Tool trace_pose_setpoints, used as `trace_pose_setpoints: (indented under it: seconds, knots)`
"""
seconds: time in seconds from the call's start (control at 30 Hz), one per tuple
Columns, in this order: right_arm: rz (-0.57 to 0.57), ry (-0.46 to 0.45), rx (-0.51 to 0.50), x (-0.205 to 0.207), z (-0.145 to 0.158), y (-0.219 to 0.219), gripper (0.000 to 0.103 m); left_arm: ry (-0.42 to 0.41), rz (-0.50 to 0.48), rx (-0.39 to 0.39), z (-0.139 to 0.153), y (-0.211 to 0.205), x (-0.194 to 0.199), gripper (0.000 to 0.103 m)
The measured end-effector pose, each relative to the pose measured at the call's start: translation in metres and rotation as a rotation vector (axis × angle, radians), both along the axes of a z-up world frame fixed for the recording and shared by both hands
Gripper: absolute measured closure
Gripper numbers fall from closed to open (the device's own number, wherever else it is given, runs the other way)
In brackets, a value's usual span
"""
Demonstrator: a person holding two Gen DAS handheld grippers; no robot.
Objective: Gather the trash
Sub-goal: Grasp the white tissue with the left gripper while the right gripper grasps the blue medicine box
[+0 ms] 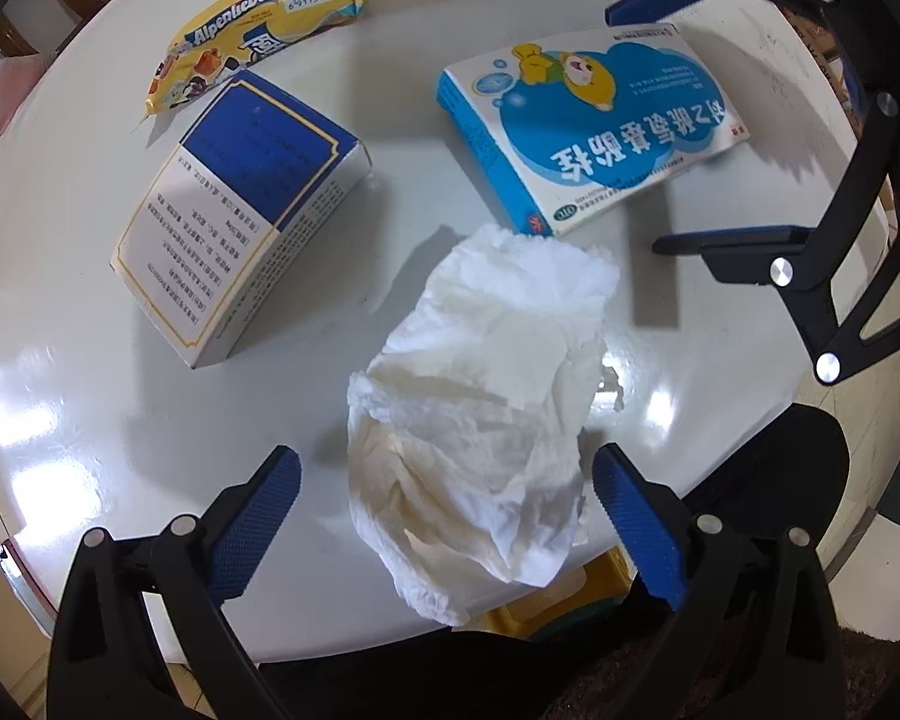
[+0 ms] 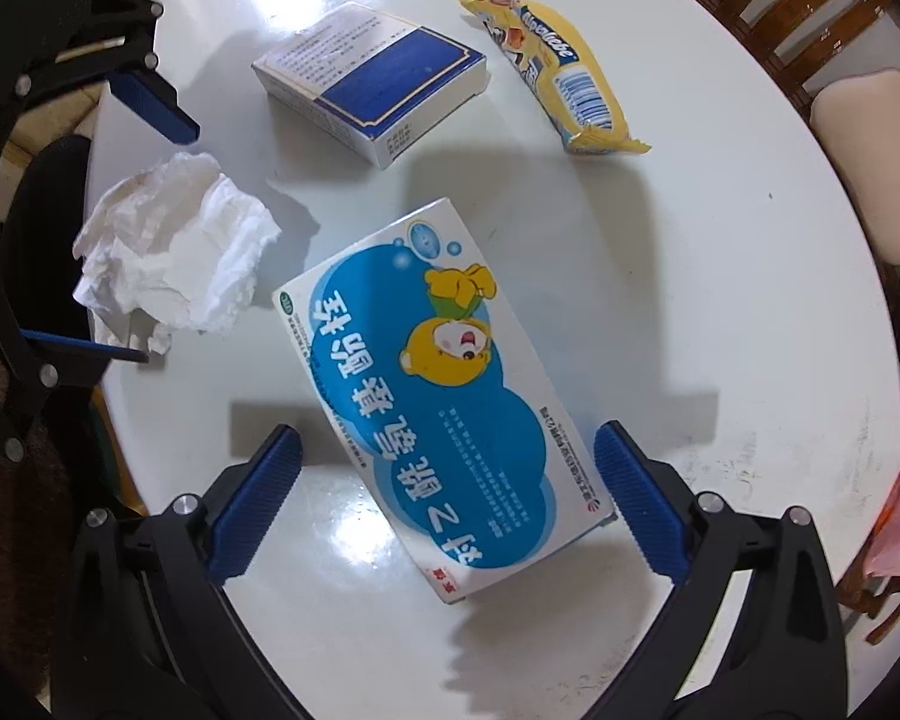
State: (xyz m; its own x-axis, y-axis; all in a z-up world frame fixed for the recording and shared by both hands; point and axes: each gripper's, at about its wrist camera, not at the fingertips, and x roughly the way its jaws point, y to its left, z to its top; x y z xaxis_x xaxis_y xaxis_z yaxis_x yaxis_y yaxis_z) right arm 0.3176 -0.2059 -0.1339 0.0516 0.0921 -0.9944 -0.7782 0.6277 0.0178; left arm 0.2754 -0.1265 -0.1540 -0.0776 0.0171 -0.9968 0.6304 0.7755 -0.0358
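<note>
Trash lies scattered on a round white table [image 2: 720, 300]: a crumpled white tissue [image 1: 480, 420] at the near edge, just beside a blue-and-white medicine box with a cartoon bear [image 2: 438, 396]. Beyond the bear box rest a navy-and-white carton [image 2: 372, 78], closed, and a yellow Alpenliebe candy wrapper [image 2: 564, 72]. The left gripper [image 1: 447, 510] hovers spread wide around the tissue; the right gripper [image 2: 447, 504] hangs released astride the bear box. Wooden chairs [image 2: 810, 18] ring the table.
</note>
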Motion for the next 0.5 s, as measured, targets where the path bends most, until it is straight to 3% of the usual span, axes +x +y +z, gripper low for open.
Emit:
trace_pose_setpoints:
  seconds: [0.13, 0.3, 0.5]
  knots:
    - [-0.003, -0.002, 0.015, 0.002, 0.000, -0.003, 0.009, -0.016, -0.011, 0.000, 0.001, 0.003, -0.001, 0.008]
    - [-0.028, -0.013, 0.030, 0.004, 0.002, -0.011, 0.020, -0.032, -0.022, -0.001, -0.003, -0.006, -0.001, 0.010]
    - [-0.092, -0.027, 0.032, -0.002, 0.007, -0.010, 0.030, -0.051, -0.048, -0.016, 0.003, -0.015, -0.007, 0.023]
